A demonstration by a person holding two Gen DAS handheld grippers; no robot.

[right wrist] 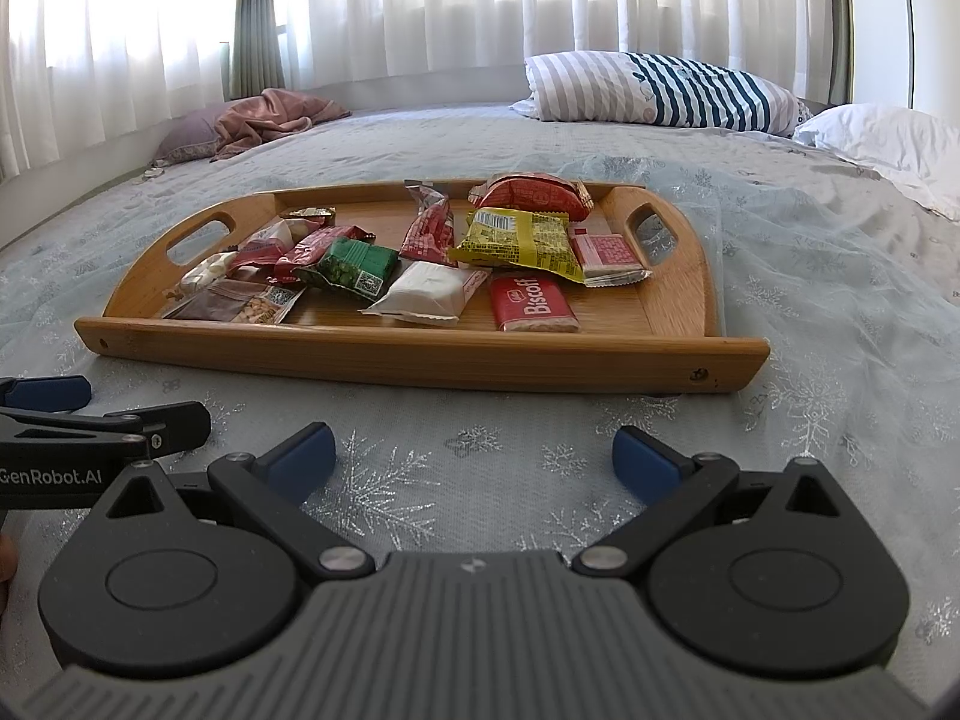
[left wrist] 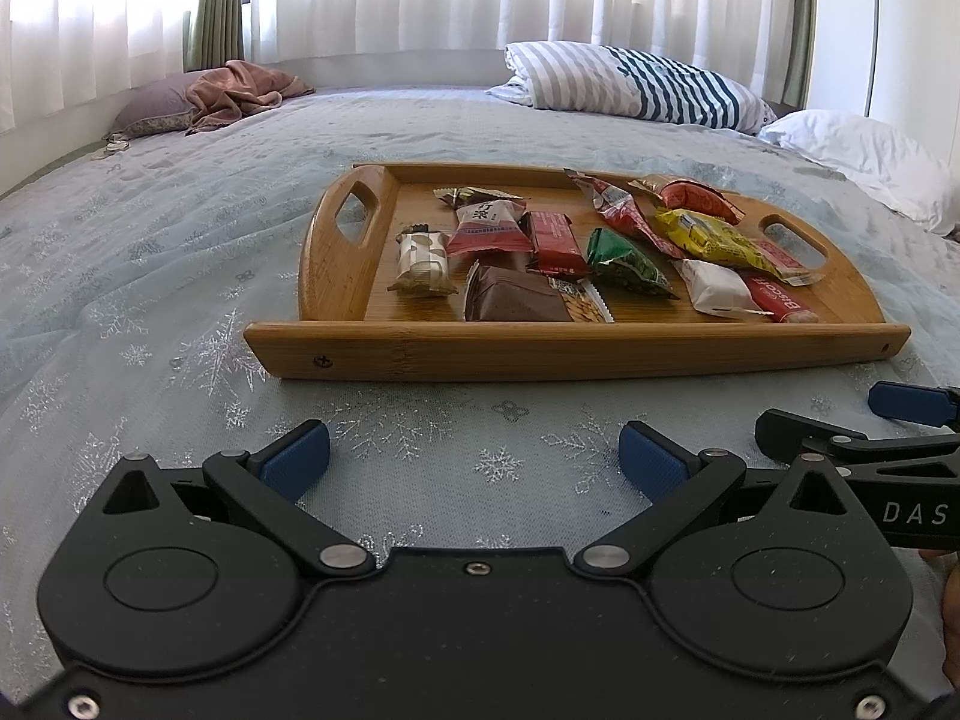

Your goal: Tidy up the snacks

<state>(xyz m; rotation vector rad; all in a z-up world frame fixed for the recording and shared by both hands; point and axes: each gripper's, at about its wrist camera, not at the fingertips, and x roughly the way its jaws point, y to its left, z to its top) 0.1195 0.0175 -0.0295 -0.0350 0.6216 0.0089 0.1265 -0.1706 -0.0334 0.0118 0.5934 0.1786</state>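
A wooden tray [left wrist: 576, 354] [right wrist: 420, 354] with cut-out handles lies on the bed and holds several wrapped snacks. Among them are a brown packet [left wrist: 516, 300], a green packet [left wrist: 627, 264] [right wrist: 351, 267], a yellow packet [left wrist: 714, 237] [right wrist: 516, 240], a white packet [right wrist: 426, 294] and a red Biscoff packet [right wrist: 531, 303]. My left gripper [left wrist: 474, 462] hovers open just in front of the tray's near rail, holding nothing. My right gripper [right wrist: 474, 459] is open too, level with it and to its right, also short of the tray.
The bed cover [left wrist: 150, 300] is pale blue with silver snowflakes. A striped pillow [left wrist: 648, 84], a white pillow [left wrist: 858, 156] and a purple pillow with a pink cloth [left wrist: 240, 90] lie at the far side under white curtains.
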